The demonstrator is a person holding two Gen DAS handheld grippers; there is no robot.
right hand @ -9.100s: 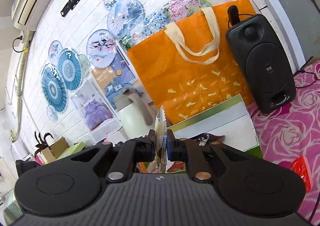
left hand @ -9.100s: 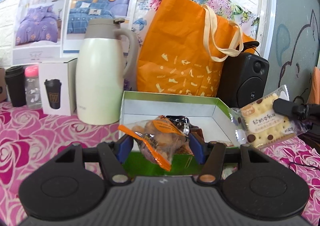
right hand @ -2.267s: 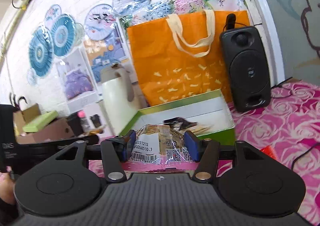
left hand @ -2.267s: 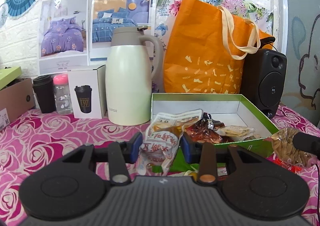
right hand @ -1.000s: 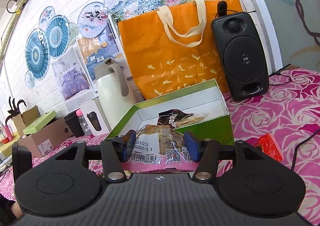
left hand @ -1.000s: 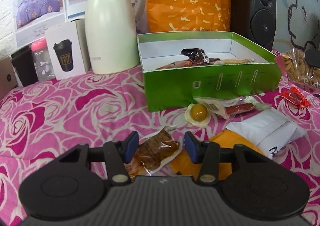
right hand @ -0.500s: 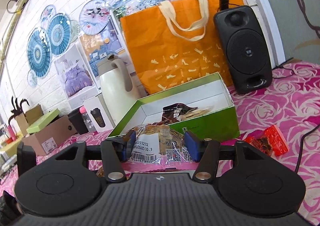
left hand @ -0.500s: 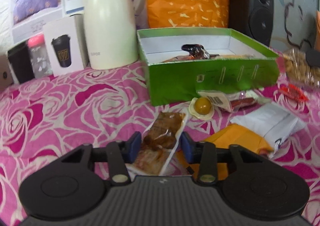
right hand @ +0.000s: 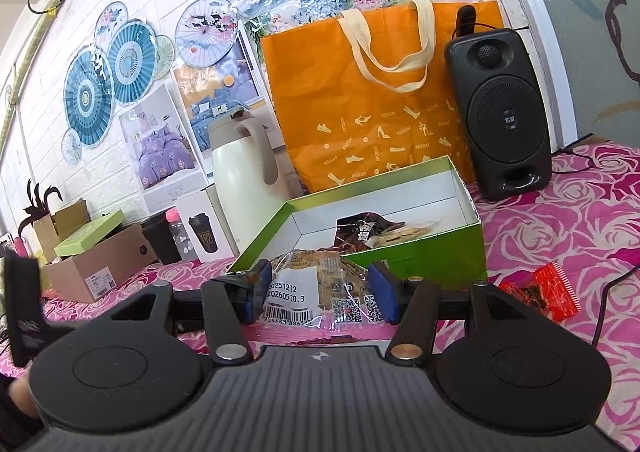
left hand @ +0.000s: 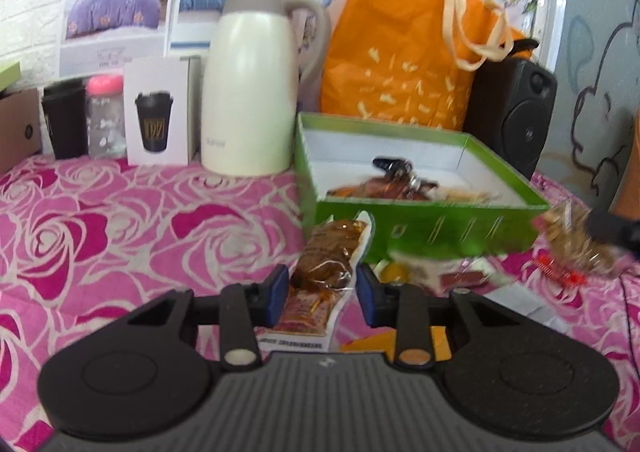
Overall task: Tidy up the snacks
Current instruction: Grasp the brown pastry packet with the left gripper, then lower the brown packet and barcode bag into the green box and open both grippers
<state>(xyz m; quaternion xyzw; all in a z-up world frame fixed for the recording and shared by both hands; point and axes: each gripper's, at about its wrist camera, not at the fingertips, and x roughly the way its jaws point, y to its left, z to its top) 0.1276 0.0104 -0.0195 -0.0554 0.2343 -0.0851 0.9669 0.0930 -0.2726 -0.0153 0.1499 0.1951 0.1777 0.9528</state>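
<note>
**Two packets in hand, box ahead**

Closing in the left gripper: jaws coming in on a brown snack packet, pads at both its sides, packet raised off the pink rose-print worktop. Long axis running from 6 to 12 o'clock in the left wrist view, far end tipped slightly toward 1 o'clock, pointing at the near wall of the green box. Held wide in the right gripper: a clear biscuit packet, label side up, long axis crosswise from 9 to 3 o'clock, gripped by both pads.

Step in hand, by judgement: carrying both packets to the box. Next move likely calls for lifting clear of the near wall, then releasing inside beside the snacks already lying there.

Loose on the worktop at 2 o'clock of the left gripper: a yellow round snack; at 3 o'clock of the right gripper: a red packet. Beyond the box at 11 o'clock: a cream jug; at 12 to 1 o'clock: an orange bag and a black speaker.
</note>
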